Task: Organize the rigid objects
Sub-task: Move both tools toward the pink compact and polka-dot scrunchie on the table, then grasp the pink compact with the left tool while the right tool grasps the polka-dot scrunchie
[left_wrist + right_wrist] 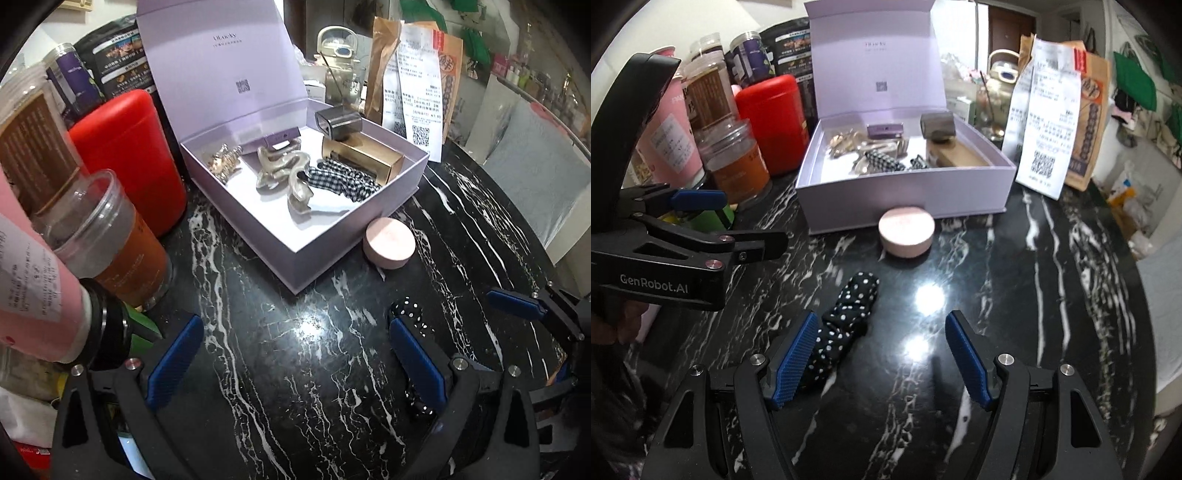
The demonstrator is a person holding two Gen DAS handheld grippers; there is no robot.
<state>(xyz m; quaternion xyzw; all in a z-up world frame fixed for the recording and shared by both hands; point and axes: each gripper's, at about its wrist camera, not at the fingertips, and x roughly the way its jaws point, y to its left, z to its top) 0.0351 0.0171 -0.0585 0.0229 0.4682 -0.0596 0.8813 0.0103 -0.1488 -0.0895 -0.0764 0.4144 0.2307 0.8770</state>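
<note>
An open lilac gift box stands on the black marble table. It holds a pearly hair claw, a checked scrunchie, a gold box and small clips. A round pink tin sits on the table touching the box's front. A black polka-dot scrunchie lies near me. My left gripper is open and empty. My right gripper is open, its left fingertip beside the scrunchie.
A red canister, jars and a pink bottle crowd the table's left. A paper bag with receipts and a teapot stand behind the box. The table edge curves at right.
</note>
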